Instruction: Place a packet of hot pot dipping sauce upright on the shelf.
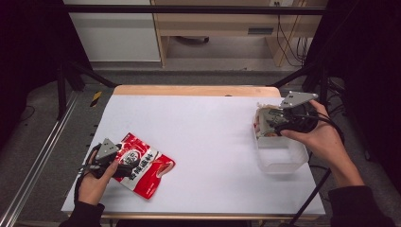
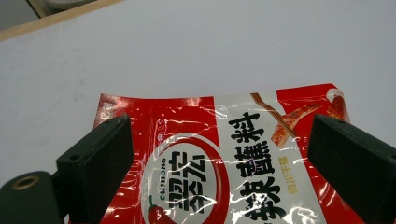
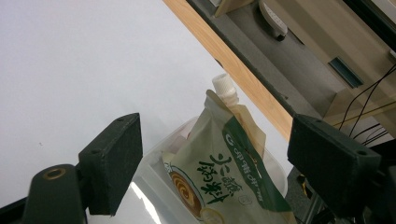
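Note:
A red and white seasoning packet [image 1: 142,165] lies flat on the white table at the front left. My left gripper [image 1: 124,166] hovers over its near end, open, and in the left gripper view the packet [image 2: 224,158] lies between the two black jaws. A clear plastic box [image 1: 280,153] stands at the right edge of the table. A beige and green spouted pouch [image 3: 219,168] leans in its far end, with its white cap [image 3: 224,87] pointing up. My right gripper [image 1: 273,124] is open above the box, one jaw on each side of the pouch [image 1: 265,120].
The wooden far edge [image 1: 194,91] of the table borders a grey floor. Beyond it stand a pale cabinet [image 1: 113,33] and a wooden desk [image 1: 222,21] with cables at the right. Black frame bars rise at both sides. The white sheet [image 1: 203,132] is bare between the two grippers.

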Available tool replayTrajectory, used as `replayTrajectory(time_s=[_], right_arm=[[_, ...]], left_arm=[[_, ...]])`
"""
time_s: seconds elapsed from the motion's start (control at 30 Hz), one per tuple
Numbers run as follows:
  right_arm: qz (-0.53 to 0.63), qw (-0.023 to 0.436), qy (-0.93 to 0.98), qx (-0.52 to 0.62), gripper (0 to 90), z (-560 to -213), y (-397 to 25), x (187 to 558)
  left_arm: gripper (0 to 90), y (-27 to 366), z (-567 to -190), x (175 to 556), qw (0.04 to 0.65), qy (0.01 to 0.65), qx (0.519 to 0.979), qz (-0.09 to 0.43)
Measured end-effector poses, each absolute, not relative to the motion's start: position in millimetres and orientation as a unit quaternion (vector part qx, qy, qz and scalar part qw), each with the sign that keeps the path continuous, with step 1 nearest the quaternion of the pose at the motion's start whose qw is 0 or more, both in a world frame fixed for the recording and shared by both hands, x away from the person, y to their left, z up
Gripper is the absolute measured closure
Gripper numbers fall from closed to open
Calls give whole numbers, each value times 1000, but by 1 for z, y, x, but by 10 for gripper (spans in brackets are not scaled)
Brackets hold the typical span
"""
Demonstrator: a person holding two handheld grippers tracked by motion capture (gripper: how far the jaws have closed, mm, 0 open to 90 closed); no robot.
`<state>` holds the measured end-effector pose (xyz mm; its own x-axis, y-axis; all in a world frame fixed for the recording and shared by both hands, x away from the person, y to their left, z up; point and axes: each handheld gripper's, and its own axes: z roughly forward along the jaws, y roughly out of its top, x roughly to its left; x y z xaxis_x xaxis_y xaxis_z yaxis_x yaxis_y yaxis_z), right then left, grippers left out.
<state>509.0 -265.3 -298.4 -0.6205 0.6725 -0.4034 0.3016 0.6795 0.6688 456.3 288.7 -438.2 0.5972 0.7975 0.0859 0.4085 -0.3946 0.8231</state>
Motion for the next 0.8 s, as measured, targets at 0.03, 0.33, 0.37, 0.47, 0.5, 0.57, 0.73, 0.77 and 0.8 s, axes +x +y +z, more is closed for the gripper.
replayTrajectory(time_s=[0.03,0.33,0.37,0.47,0.5,0.57,0.73,0.77,0.8], right_arm=[[281,330,856,282,185,-298,-264,509],[287,330,857,272,162,-295,-250,503],[288,330,858,269,159,-295,-246,502],[292,328,860,260,155,-294,-235,498],[295,327,860,258,155,-294,-230,497],[299,324,862,251,151,-295,-222,496],[306,314,868,233,149,-301,-199,490],[309,312,869,229,149,-303,-194,488],[309,310,871,224,149,-304,-189,487]], left_arm=[[73,289,-438,456,400,378,799,243],[73,291,-437,457,401,379,797,245],[73,291,-437,457,401,379,797,246],[73,293,-437,456,401,382,796,246],[73,293,-437,457,402,382,795,246],[73,294,-436,456,403,384,794,246],[73,297,-435,456,402,386,792,249],[73,298,-435,456,402,386,792,249],[73,298,-435,456,402,386,792,250]])
